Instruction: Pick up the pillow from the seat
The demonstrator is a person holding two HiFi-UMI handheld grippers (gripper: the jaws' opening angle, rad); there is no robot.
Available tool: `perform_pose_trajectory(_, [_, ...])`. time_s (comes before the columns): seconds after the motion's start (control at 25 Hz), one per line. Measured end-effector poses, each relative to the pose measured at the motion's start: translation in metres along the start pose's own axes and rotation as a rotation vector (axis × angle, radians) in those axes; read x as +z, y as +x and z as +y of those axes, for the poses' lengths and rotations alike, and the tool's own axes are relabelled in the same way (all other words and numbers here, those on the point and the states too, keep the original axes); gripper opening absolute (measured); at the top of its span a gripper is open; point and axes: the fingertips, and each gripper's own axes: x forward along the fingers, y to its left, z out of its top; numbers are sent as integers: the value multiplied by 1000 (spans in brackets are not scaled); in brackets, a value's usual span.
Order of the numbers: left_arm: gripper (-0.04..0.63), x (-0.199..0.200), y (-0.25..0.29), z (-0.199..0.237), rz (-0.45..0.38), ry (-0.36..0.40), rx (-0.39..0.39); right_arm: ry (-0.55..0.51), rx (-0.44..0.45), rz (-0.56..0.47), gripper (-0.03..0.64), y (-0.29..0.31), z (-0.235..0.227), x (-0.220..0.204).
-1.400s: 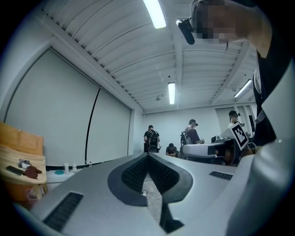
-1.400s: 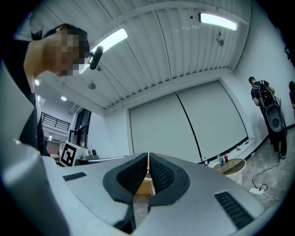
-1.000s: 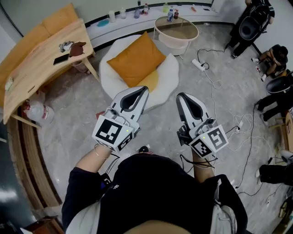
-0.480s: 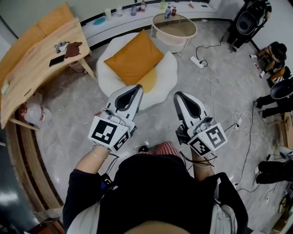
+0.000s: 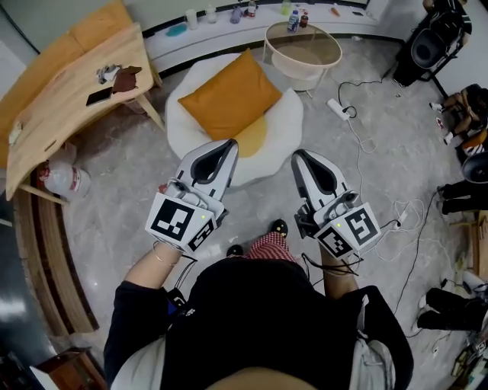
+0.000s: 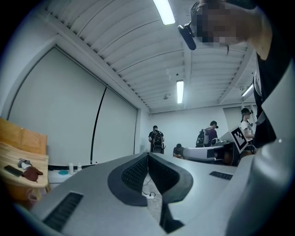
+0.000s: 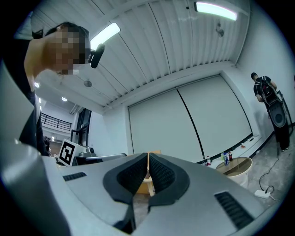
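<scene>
Left claw (image 5: 229,146) and right claw (image 5: 300,157), shut and empty, have edged toward the pillow (image 5: 229,95) ahead; untouched yet.

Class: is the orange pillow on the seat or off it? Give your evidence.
On it. The pillow lies on the white seat; the left claw and right claw are shut, empty, short of it.

Head view brightly, evenly lit from overhead; shadows soft, faint sheen seen on marble floor (image 5: 107,183). Straight lines bent by strong fisheye toward edges. Both gripper views cooler, dimmer, ringed by dark vignette; glare thrown by ceiling light strips (image 6: 164,11). Nearest grey surfaces slightly soft; far room rendered sharper.
</scene>
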Motion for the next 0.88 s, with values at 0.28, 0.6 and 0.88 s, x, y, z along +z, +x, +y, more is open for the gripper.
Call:
perform_pose_trajectory(0.28, [9, 1, 38, 7, -4, 7, 63, 5, 53, 4, 23, 10, -43, 8])
perform_pose_trajectory(0.6, [10, 1, 94, 0, -6, 23, 90, 3, 77, 0, 23, 9, -102, 20])
perform_pose_trajectory(0.88, [9, -2, 133, -4, -4, 34, 141, 3, 111, 1, 23, 6, -150, 29])
